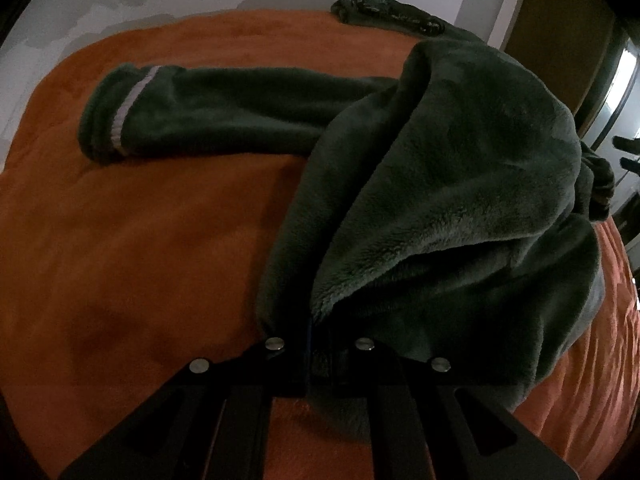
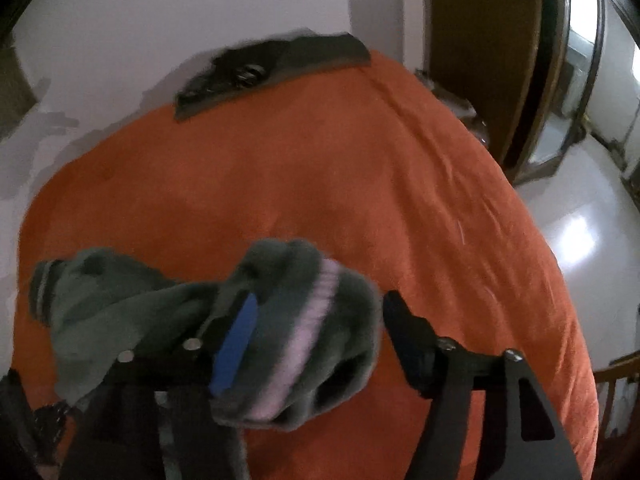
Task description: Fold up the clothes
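A dark green fleece garment lies bunched on the orange blanket. One sleeve stretches left and ends in a cuff with a pale stripe. My left gripper is shut on the garment's near edge, and the fabric rises in a fold from its tips. In the right wrist view my right gripper stands open. The other striped cuff lies between its fingers, resting against the left blue pad and apart from the right finger.
A second dark garment lies flat at the bed's far edge by the white wall, also seen from the left wrist as a dark garment. A wooden door and glossy white floor are to the right, with a wooden chair near the bed.
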Demonstrator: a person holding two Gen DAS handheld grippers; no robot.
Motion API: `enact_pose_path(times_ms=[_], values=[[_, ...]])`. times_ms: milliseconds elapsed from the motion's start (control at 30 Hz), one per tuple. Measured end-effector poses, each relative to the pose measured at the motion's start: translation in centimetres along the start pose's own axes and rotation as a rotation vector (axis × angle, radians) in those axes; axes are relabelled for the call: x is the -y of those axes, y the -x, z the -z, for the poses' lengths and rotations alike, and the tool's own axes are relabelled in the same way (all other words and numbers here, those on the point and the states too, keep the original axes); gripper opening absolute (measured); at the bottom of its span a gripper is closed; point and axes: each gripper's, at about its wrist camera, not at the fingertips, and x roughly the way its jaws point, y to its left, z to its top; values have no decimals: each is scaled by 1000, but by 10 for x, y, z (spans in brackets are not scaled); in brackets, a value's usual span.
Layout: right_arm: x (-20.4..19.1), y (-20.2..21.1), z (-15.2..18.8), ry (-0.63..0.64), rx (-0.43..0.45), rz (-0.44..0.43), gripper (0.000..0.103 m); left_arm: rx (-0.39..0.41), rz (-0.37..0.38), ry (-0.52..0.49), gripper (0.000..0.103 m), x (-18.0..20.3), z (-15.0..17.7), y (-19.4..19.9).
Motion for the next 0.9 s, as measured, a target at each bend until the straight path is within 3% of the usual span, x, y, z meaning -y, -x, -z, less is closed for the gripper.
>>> enact_pose_path(times_ms=[100, 233, 267, 333, 367, 500, 667, 900], values=[[-25, 2, 21, 62, -47, -80, 78, -1, -5, -2, 6, -1, -1, 1], [-54, -34, 36, 187, -154, 27, 77, -1, -6, -6, 7, -3, -2, 1], [-58, -45, 36, 210, -159, 60, 62, -1, -6, -4, 7, -3, -1, 3], [-58, -57, 33, 188, -177, 78, 22, -2, -5, 5, 6, -6, -2, 1], [-58, -62, 31, 177, -186, 86, 22, -2, -6, 7, 7, -3, 0, 4], [-84, -46, 12, 177, -87, 28, 22, -8, -14, 4, 6, 8, 7, 10], [-166, -25, -23, 359, 12, -14, 20, -8, -29, -17, 6, 12, 8, 9], [-256, 25, -88, 402, 204, -177, 20, -4, -35, -34, 6, 13, 11, 6]])
